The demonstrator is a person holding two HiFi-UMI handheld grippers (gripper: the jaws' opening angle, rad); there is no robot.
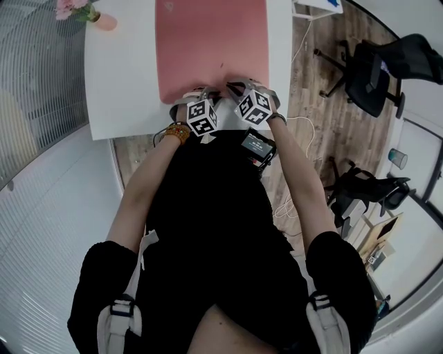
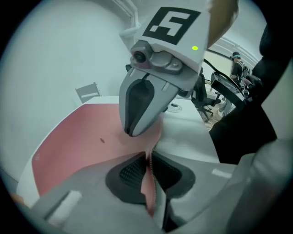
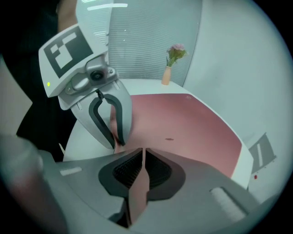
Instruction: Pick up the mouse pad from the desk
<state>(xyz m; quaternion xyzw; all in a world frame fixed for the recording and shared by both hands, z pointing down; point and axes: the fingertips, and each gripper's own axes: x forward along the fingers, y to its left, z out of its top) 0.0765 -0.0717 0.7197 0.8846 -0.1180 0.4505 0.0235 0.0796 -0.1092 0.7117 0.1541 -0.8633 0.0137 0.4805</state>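
Black top (image 1: 214,221), seemingly beaded orange bracelet (image 1: 178,133)

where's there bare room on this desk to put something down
Widest free patch: the white desk left of the pink rectangular mouse pad, nearer than the peach vase of pink flowers. A narrow bare strip runs along its right. Crowded at the near edge: left gripper and right gripper clamp it.

Vase of pink flowers (image 1: 104,21), black office chair (image 1: 374,72)

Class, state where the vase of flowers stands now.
Head view: the vase of flowers stands at the far left corner of the white desk, left of the pink mouse pad, not touching it.
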